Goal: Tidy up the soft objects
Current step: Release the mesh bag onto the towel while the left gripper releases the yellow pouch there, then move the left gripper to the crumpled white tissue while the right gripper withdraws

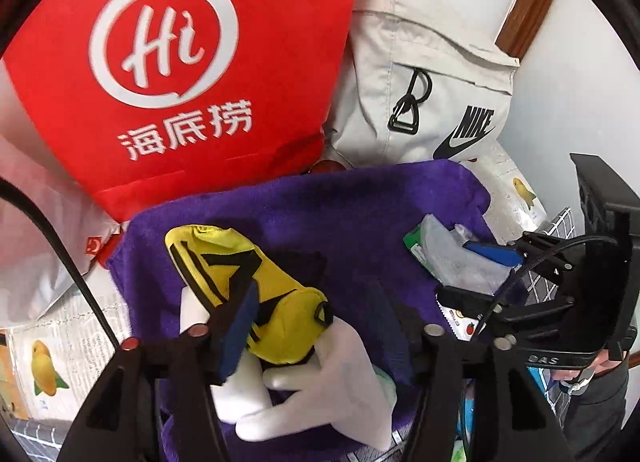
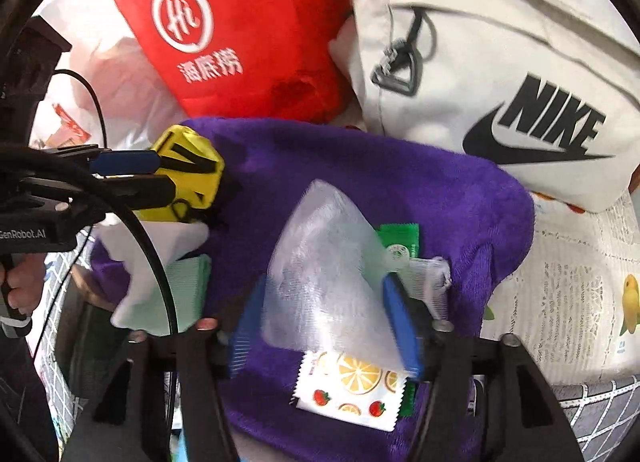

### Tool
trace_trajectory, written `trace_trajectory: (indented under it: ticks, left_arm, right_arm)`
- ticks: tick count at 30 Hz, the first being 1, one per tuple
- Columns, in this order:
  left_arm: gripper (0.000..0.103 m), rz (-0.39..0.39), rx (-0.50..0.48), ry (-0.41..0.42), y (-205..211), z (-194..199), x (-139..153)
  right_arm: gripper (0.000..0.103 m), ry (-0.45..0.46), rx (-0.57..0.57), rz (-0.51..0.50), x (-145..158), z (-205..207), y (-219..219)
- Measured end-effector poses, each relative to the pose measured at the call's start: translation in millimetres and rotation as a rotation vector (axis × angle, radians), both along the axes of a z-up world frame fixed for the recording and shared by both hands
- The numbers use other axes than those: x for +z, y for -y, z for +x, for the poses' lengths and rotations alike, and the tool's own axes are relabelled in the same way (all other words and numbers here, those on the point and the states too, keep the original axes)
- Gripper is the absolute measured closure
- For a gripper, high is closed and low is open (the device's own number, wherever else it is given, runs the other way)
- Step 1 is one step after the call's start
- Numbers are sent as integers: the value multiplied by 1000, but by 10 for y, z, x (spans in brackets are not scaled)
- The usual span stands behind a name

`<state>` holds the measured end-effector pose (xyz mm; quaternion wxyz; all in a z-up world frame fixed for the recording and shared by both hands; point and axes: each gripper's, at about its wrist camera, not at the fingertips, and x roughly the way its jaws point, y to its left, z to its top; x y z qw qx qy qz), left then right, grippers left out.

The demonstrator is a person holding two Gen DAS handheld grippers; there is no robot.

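A purple towel [image 1: 340, 213] lies spread out in front of both grippers. On it, in the left wrist view, a yellow and black sock-like piece [image 1: 248, 274] rests over a white soft item [image 1: 340, 362]. My left gripper [image 1: 316, 302] stands open around them, with its blue pad against the yellow piece on one side only. In the right wrist view a translucent white mesh pouch [image 2: 320, 262] lies on the purple towel [image 2: 440, 189] between the blue pads of my open right gripper [image 2: 324, 302]. A fruit-printed packet [image 2: 352, 386] and a green packet [image 2: 400, 238] lie under the pouch.
A red bag with a white logo [image 1: 180, 61] and a beige Nike bag [image 2: 500, 61] stand behind the towel. A white plastic bag [image 1: 36, 254] lies at the left. Newspaper-print cloth with fruit pictures [image 2: 580, 282] covers the surface. A person's hand [image 2: 20, 290] holds the left gripper.
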<state>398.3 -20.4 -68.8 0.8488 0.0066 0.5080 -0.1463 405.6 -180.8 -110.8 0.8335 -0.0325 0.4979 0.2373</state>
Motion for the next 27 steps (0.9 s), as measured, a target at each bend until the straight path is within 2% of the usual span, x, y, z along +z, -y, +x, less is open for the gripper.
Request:
trace_trajectory:
  ticks: [2,9,14,21,27]
  left_arm:
    - [36,5,9,16,-27,-65,65]
    - [34,35,26,73,-109,-367,294]
    - [34,50,34,128,-142,-701,451]
    - [33,85,23,201,-51,-1259,580]
    - [27,86,2,235,57,-1767,604]
  right_arm:
    - [32,28,-2,22,116,-62,6]
    - [31,51,-32,62,425,-319,91]
    - [31,99,-50,26,604,-764,170]
    - [31,160,-59,-41,635,-1438,190]
    - [31,181,-70,12,647,-2077,332]
